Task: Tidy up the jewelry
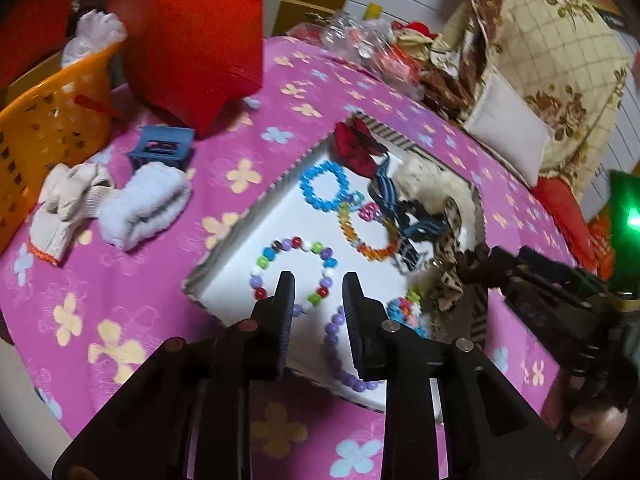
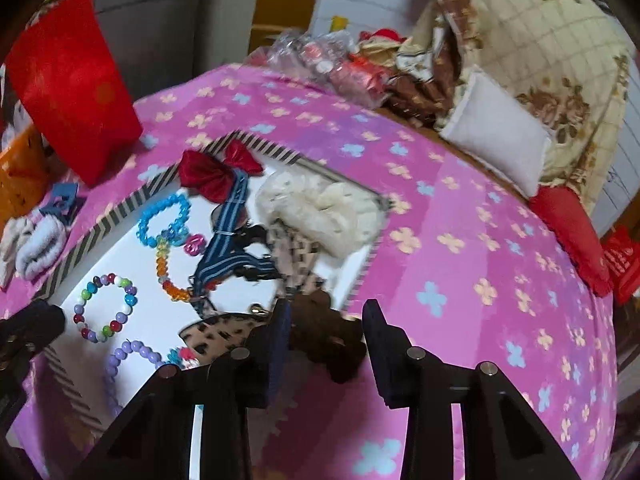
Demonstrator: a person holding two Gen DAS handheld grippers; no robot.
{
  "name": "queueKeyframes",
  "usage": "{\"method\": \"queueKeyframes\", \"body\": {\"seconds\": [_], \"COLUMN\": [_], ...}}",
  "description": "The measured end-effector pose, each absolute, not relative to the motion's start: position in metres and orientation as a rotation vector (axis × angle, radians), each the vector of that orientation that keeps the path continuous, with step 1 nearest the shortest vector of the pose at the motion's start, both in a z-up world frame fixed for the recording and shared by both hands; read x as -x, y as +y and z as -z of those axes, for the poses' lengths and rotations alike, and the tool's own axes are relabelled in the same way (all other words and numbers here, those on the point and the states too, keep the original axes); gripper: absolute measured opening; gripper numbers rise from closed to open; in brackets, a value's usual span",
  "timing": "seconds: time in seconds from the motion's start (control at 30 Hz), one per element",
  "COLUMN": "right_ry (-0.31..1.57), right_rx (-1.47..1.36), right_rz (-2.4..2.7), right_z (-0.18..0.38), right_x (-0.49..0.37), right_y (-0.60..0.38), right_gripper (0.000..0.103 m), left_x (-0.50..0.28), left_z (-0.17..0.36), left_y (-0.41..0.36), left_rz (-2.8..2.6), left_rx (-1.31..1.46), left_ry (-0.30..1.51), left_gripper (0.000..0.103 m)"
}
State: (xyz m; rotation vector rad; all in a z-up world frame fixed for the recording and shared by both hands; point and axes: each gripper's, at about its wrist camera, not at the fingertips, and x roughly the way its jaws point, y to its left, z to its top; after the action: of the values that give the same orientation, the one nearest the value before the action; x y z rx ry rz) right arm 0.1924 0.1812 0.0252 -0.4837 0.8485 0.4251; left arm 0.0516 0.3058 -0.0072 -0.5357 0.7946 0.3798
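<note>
Two hand-held grippers | left (image 1: 319,294) spread above multicoloured bracelet (image 1: 294,270) | right (image 2: 326,312) spread around brown scrunchie (image 2: 326,332)

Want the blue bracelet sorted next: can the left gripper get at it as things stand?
Probably yes. The left gripper is open and holds nothing, and the blue bracelet lies uncovered on the white tray; only the multicoloured bracelet lies between them, flat.

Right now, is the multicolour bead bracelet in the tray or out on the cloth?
In. The multicolour bracelet lies flat on the white floor of the tray, inside its striped rim. The left gripper hovers over it, jaws apart.
</note>
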Motion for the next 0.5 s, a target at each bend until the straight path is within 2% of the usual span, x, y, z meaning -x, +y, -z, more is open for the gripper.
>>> {"method": "queueKeyframes", "body": {"seconds": [0.27, 0.5], "right_ry": [0.990, 0.932], "right_rx": [0.466, 0.325], "right_rz": [-0.478, -0.479], "right_z": [0.006, -0.028], "right_x": [-0.195, -0.174], "right_y": [0.195, 0.162], "right_gripper": [0.036, 0.035], "left_x": [-0.049, -0.046], "left_z": [0.009, 0.004], "left_y": [0.317, 0.314], "left_rz": [-0.414, -0.471], "left_rx": [0.559, 0.490], "left_ry": [0.790, 0.767], "left_gripper": [0.024, 0.026]}}
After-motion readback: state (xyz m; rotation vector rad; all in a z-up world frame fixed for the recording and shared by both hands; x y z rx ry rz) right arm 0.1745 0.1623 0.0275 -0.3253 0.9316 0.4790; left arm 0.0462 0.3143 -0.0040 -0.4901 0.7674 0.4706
